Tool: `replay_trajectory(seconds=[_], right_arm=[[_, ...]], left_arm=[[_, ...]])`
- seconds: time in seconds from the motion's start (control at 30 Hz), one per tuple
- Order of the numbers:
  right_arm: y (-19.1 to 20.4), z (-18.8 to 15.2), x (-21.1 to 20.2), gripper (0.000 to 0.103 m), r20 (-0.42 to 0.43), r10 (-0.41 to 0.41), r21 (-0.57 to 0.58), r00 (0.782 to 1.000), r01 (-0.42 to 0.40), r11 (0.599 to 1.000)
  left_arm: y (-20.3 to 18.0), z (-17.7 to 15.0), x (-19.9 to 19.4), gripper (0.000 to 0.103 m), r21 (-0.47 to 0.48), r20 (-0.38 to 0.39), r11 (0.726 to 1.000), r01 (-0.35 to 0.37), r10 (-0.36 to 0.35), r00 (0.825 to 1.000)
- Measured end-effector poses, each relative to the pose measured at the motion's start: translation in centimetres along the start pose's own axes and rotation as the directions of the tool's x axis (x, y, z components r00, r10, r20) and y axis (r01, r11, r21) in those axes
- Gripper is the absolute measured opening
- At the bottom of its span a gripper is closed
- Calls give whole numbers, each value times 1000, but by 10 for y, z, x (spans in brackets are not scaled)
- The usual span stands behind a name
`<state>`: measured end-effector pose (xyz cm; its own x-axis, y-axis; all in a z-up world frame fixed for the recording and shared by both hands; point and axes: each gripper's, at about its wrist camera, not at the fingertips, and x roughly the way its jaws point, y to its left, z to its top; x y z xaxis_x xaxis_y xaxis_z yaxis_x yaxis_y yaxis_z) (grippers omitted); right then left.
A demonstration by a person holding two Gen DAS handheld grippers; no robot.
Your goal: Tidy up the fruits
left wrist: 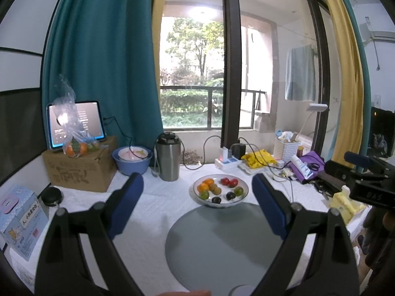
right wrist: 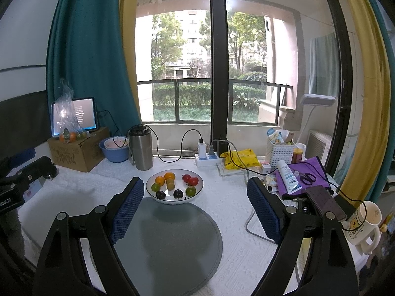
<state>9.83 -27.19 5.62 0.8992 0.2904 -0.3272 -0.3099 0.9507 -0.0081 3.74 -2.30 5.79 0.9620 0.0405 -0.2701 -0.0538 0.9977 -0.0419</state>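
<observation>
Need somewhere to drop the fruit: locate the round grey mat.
The grey mat lies on the white tablecloth, just in front of the fruit bowl.

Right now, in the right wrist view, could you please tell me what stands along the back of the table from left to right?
Cardboard box → blue bowl → steel flask → power strip → yellow bag → white basket → purple cloth.

left wrist: looks forward between its tongs, window-facing, fruit plate [left wrist: 220, 190] near ahead | right wrist: same facing, plate [right wrist: 174, 187] ahead-left | shared: plate, grey mat [left wrist: 222, 244], table [left wrist: 148, 222]
</observation>
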Motion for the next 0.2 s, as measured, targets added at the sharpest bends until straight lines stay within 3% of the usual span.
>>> replay_trajectory(seconds=[0.2], right_arm=[[0, -1, 8, 88, -13, 14, -5, 1000, -14, 1000]], left_arm=[[-2, -3, 4, 91, 5, 21, 999, 31, -31, 999]])
